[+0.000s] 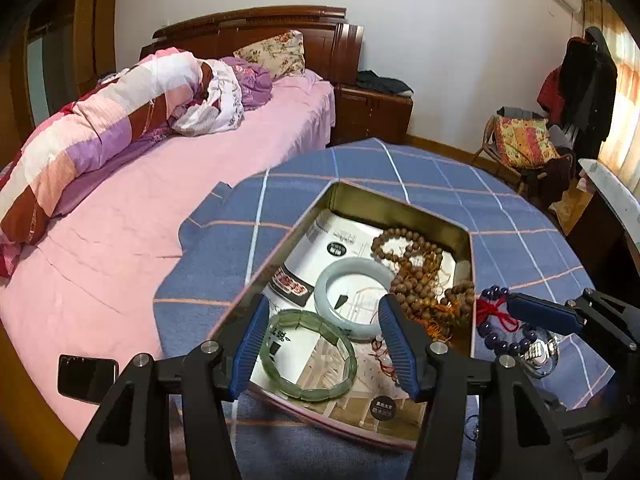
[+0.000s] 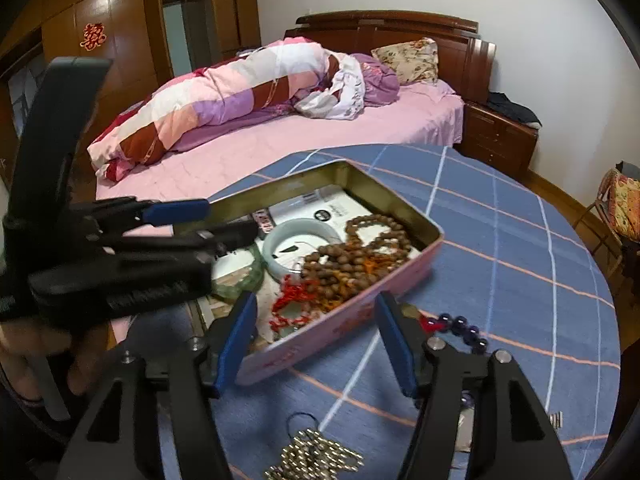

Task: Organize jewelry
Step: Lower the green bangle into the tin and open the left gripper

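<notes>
An open pink tin (image 1: pixel 400 204) (image 2: pixel 400 204) on a blue plaid cloth holds a green segmented bracelet (image 1: pixel 308 356), a pale jade bangle (image 1: pixel 352 292) (image 2: pixel 298 248), brown wooden beads (image 1: pixel 424 276) (image 2: pixel 360 256) and a red cord piece (image 2: pixel 292 300). My left gripper (image 1: pixel 324 344) is open and empty over the tin's near end; it also shows in the right wrist view (image 2: pixel 216 220). My right gripper (image 2: pixel 316 340) is open and empty at the tin's outer wall. A purple bead bracelet with red tassel (image 1: pixel 496 320) (image 2: pixel 460 328) lies outside the tin by its right finger. A gold chain (image 2: pixel 316 456) lies in front.
A bed with pink sheet (image 1: pixel 120 220) and rolled quilt (image 2: pixel 224 100) adjoins the table. A black phone (image 1: pixel 87 376) lies on the bed edge. A glass item (image 1: pixel 540 356) sits on the cloth at right. A chair with clothes (image 1: pixel 524 148) stands far right.
</notes>
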Motion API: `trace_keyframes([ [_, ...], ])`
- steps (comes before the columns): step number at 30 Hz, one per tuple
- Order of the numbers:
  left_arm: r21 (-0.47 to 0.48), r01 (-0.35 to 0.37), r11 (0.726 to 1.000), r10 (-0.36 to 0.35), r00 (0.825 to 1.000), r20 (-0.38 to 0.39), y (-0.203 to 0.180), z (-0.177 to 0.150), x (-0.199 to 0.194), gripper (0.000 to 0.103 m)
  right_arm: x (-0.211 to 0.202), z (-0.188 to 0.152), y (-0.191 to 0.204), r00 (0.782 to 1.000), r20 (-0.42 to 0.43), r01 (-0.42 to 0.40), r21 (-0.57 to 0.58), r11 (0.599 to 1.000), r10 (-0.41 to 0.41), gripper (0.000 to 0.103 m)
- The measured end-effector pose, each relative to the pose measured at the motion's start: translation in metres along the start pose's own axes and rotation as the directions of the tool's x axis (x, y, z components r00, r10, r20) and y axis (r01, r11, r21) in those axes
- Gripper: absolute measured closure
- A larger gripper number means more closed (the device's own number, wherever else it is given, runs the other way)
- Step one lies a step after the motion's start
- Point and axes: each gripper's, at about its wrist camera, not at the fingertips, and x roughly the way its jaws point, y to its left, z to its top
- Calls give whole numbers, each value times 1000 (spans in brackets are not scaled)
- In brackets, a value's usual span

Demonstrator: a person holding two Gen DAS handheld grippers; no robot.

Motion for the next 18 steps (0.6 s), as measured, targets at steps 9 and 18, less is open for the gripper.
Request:
trace_keyframes([
  [9,-88,-41,995,49,995,85,26,17,-31,44,-25,-12,-25,999,26,35,46,998,-36,29],
  [18,-50,-38,998,41,997,62,2,7,-23,43,-45,-37,-60,996,25,85,121,989,-89,25],
])
